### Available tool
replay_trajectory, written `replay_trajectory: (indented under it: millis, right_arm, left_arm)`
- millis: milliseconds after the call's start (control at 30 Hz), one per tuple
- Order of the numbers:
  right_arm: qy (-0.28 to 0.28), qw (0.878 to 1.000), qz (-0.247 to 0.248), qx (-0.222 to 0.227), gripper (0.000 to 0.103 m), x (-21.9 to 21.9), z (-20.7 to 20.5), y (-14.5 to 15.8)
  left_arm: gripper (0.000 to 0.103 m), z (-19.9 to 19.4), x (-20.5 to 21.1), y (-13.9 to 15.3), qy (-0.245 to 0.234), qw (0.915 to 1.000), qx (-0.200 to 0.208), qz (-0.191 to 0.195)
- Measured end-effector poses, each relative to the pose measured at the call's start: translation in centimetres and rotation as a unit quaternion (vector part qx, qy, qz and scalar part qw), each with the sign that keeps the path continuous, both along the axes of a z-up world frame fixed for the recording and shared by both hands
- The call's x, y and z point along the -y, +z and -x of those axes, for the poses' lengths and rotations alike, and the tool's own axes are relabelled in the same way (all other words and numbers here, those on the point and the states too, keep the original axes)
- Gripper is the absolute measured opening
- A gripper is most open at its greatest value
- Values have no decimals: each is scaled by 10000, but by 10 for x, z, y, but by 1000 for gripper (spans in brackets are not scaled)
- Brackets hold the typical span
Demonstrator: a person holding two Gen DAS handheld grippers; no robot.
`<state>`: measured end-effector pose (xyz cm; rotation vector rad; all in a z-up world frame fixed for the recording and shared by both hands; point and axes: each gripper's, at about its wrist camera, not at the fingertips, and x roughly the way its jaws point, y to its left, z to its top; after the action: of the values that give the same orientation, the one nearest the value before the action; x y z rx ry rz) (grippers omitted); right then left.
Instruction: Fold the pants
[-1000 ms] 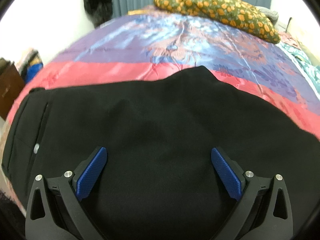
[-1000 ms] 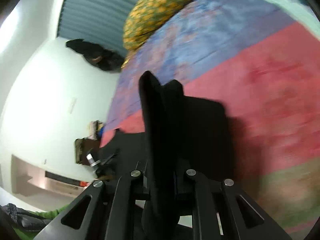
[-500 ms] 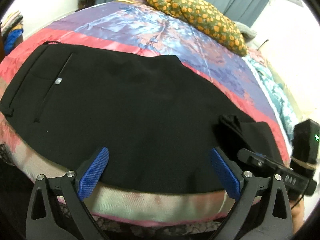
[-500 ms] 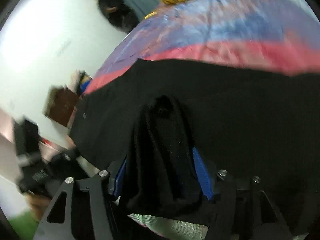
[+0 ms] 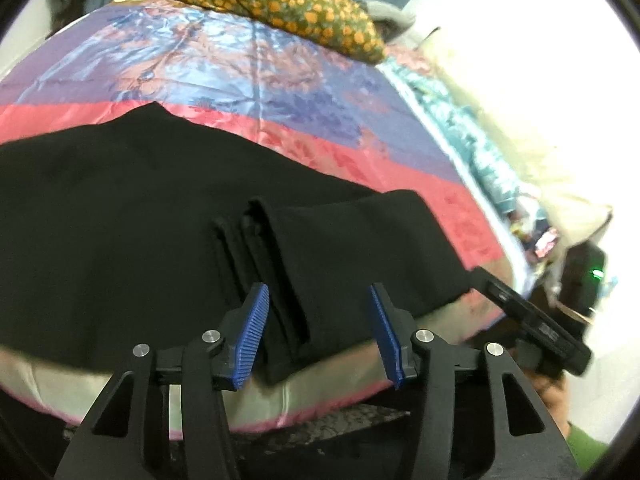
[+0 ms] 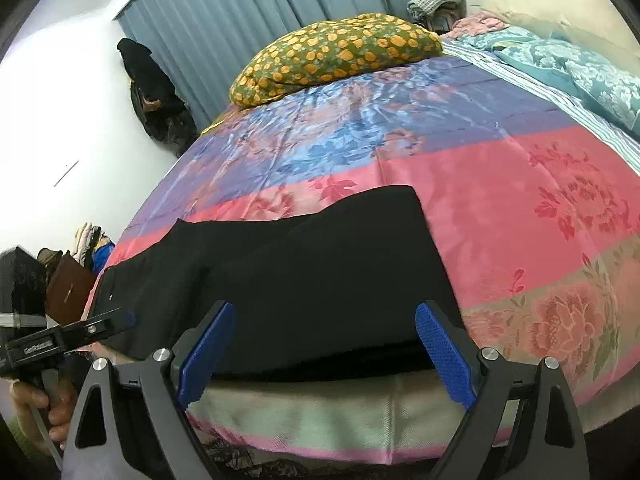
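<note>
Black pants [image 5: 120, 220] lie across the near edge of the bed, with the leg ends [image 5: 340, 248] folded back over them in layered edges. My left gripper [image 5: 319, 336] hovers at the bed edge with its jaws closing. The folded leg ends sit between its blue pads [image 5: 252, 336], and a gap shows on the right side. My right gripper [image 6: 324, 356] stands wide with its jaws opening, nothing held, just in front of the pants [image 6: 320, 272]. The left gripper's body [image 6: 60, 340] and the hand [image 6: 48, 408] holding it show at the lower left of the right wrist view.
The bedspread [image 6: 500, 184] is pink, purple and blue satin. A green pillow with orange spots [image 6: 336, 56] lies at the far end, a teal blanket [image 6: 580, 68] along the right side. Grey curtains [image 6: 260, 4] and a dark hanging garment [image 6: 152, 88] stand behind. Brown furniture [image 6: 68, 288] is left.
My right gripper has let go of the leg ends and drawn back, jaws now wide. The leg ends lie folded on the pants. My left gripper swung right over them and narrowed.
</note>
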<state>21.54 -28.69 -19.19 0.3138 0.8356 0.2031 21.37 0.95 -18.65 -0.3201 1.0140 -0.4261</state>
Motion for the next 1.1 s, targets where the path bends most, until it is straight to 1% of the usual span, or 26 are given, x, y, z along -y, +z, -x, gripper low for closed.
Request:
replay_trajectory:
  millis: [33,67,100,167,233,267,333,367,433,467,500,567,600,633,700,733,767,800,833,867,900,933,967,1033,1067,1100]
  right_arm:
    - [52,10000,31,10,91,0,-1,0]
    - [109,9999,53,27,91,1,-1,0]
    - [140,9999,64,46,91,0,0,3]
    - [158,9998,63,138,91,4,1,8]
    - [140,9997,48,202,91,12,8,11]
    - [120,9997,21,213,91,14,10,11]
    - [81,9997,-73,201,91,22,10,11]
    - [65,9997,-119,190,91,24,11,10]
    - [1,9996,-172,210,91,26,10,11]
    - [-39,9996,-147,243,91,28,9,13]
    - [-147,9993,-90,336,91,31,10,17]
    - [-394,9978,-29,534,91,40,14,24]
    - [-551,9967,-16,601,91,47,15,27]
    - [-654,9960,-41,614,91,54,15,28]
    - [-789,9954,-175,516,91,63,14,23]
    - [-829,9953,-254,437,91,67,12,21]
    - [-854,9952,-305,375,91,69,10,18]
    - [-851,9953,-314,346,91,69,8,16]
    - [-807,9957,-284,348,91,68,6,17]
    - [-724,9964,-226,377,91,65,5,19]
    - [-643,9969,-184,417,91,61,4,20]
    - [-538,9973,-157,466,91,57,4,20]
    - [-418,9977,-136,507,91,52,1,21]
    - [-74,9985,-102,532,91,38,-6,19]
    - [151,9987,-63,485,90,28,-11,16]
    - [393,9987,13,322,90,17,-19,8]
  left_arm:
    - [59,-6,4,-5,75,9999,-117,-95]
    - [68,-14,7,-12,178,9992,-302,-213]
    - [72,-21,9,-20,369,9968,-562,-433]
    - [72,-29,10,-30,684,9905,-900,-778]
    - [72,-29,9,-38,837,9874,-1102,-766]
    - [68,-29,10,-39,854,9872,-1119,-748]
    - [38,-31,20,-42,687,9877,-1137,-822]
    - [13,-34,26,-44,532,9875,-1140,-953]
    - [9,-40,41,-38,219,9883,-1027,-1103]
    - [8,-42,45,-30,109,9902,-911,-1049]
    - [8,-44,48,-15,-3,9933,-672,-945]
    - [8,-46,47,11,-138,9959,-216,-870]
    - [9,-47,43,21,-178,9956,17,-921]
    - [9,-50,39,23,-201,9943,130,-1036]
    - [14,-61,25,5,-189,9919,-104,-1254]
    - [16,-66,20,-12,-182,9897,-375,-1370]
    - [20,-70,13,-32,-122,9848,-717,-1578]
    - [27,-70,8,-41,-32,9819,-892,-1671]
    - [31,-63,2,-41,87,9847,-867,-1510]
    - [41,-53,-8,-34,313,9899,-722,-1182]
    - [60,-46,-13,-30,443,9919,-638,-1009]
    - [66,-35,-20,-23,603,9936,-492,-821]
    - [71,-26,-26,-16,767,9942,-307,-686]
    - [71,-15,-34,-6,1014,9932,14,-576]
    - [71,-13,-35,-3,1055,9926,86,-598]
    - [70,-12,-35,0,1076,9920,160,-639]
